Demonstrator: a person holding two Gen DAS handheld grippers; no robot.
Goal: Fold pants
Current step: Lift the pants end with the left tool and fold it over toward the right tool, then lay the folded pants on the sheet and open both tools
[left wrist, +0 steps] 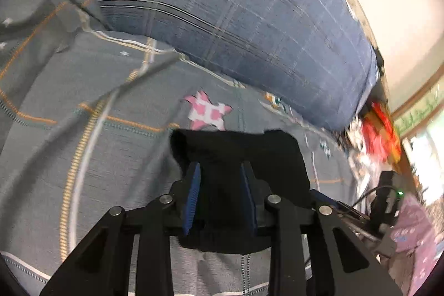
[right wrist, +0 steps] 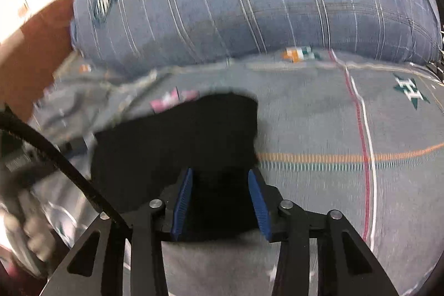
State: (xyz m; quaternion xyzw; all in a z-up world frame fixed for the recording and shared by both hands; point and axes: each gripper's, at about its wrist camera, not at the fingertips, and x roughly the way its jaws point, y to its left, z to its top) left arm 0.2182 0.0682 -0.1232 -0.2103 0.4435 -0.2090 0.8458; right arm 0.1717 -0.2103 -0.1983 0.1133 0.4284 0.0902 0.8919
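Hovering over black pants (left wrist: 238,157) folded on my grey patterned bedsheet (left wrist: 111,101) | left gripper (left wrist: 220,171) and right gripper (right wrist: 220,176) jaws apart, gripping nothing | blue plaid pillow (left wrist: 236,18) just beyond | red clutter (left wrist: 380,129) at right.

We see a grey bedsheet (left wrist: 116,107) with orange lines and a pink star (left wrist: 206,111) at centre. A blue plaid pillow (left wrist: 244,18) lies at 12 o'clock. Red packaging (left wrist: 381,129) sits at 3 o'clock, beside a cream wall (left wrist: 388,4).
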